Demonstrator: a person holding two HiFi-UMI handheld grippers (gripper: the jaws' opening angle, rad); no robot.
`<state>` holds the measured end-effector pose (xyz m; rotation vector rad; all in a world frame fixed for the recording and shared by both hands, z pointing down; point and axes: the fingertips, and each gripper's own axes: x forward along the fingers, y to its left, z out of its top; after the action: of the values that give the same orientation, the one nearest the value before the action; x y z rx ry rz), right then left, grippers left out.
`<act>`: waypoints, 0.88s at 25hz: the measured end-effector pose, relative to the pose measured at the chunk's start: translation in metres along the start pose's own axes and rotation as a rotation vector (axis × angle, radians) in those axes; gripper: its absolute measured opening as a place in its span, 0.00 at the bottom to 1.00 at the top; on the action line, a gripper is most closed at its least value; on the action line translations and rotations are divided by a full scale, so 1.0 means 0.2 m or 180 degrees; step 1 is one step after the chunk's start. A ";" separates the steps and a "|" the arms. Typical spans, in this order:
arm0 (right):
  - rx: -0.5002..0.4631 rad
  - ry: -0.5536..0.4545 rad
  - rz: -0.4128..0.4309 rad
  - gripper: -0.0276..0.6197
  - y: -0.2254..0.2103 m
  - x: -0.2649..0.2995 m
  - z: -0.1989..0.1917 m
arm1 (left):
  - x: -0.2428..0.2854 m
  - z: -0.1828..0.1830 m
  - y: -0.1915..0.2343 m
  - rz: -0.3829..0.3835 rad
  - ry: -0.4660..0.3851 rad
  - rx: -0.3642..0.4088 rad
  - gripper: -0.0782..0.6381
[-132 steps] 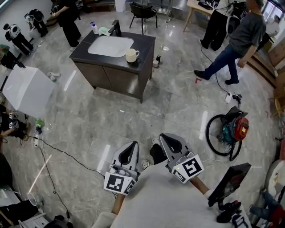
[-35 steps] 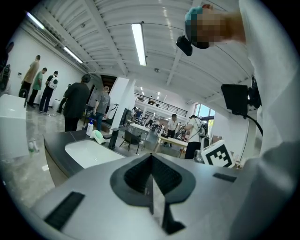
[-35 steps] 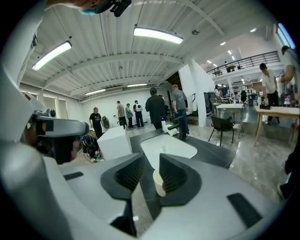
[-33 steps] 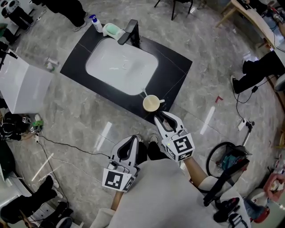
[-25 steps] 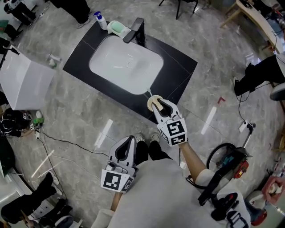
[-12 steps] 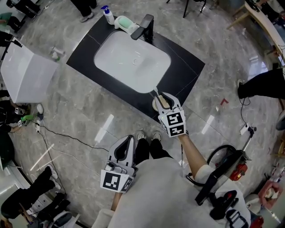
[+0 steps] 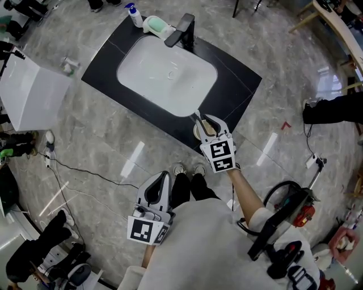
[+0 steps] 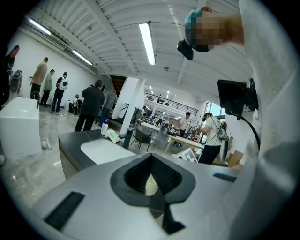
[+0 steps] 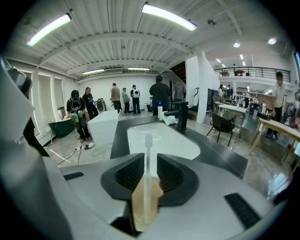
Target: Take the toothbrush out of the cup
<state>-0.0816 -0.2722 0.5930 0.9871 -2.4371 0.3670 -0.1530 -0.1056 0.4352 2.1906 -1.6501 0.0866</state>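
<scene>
A cream cup [image 7: 198, 132] stands at the near edge of the black counter [image 7: 238, 85], right of the sink basin [image 7: 131, 52]. A white toothbrush [image 7: 197, 117] stands in it. My right gripper [image 7: 207, 124] hangs over the cup, open, one jaw on each side of the toothbrush [image 9: 148, 145]. In the right gripper view a small gap shows beside the handle, and the cup [image 9: 139, 202] lies below the gripper [image 9: 149, 158]. My left gripper [image 7: 161, 180] is held low by my body, away from the counter, shut with nothing in it.
A black faucet [image 7: 181, 31], a green-and-white dish [image 7: 154, 25] and a pump bottle [image 7: 134, 14] stand at the counter's far side. A white box [image 7: 28, 90] sits on the floor at left. Cables [image 7: 85, 195] cross the floor. Several people [image 9: 117, 101] stand beyond the counter.
I have come up to the counter. My right gripper has moved forward over the cup and now has the toothbrush between its jaws. The left gripper has stayed low.
</scene>
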 end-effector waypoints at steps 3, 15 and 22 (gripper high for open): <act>-0.0023 0.0020 -0.0001 0.18 0.01 0.00 0.00 | 0.00 0.00 0.00 0.0003 0.0000 -0.0002 0.11; -0.0198 0.0018 -0.0094 0.09 -0.01 0.00 0.00 | -0.01 0.01 0.02 0.0023 -0.0019 -0.0010 0.11; -0.0108 -0.0082 -0.0084 0.08 -0.02 -0.03 0.03 | -0.02 0.01 0.01 -0.0005 -0.0040 0.0004 0.11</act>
<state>-0.0771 -0.2727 0.5855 1.0144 -2.4426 0.3048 -0.1568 -0.1042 0.4324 2.1978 -1.6557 0.0736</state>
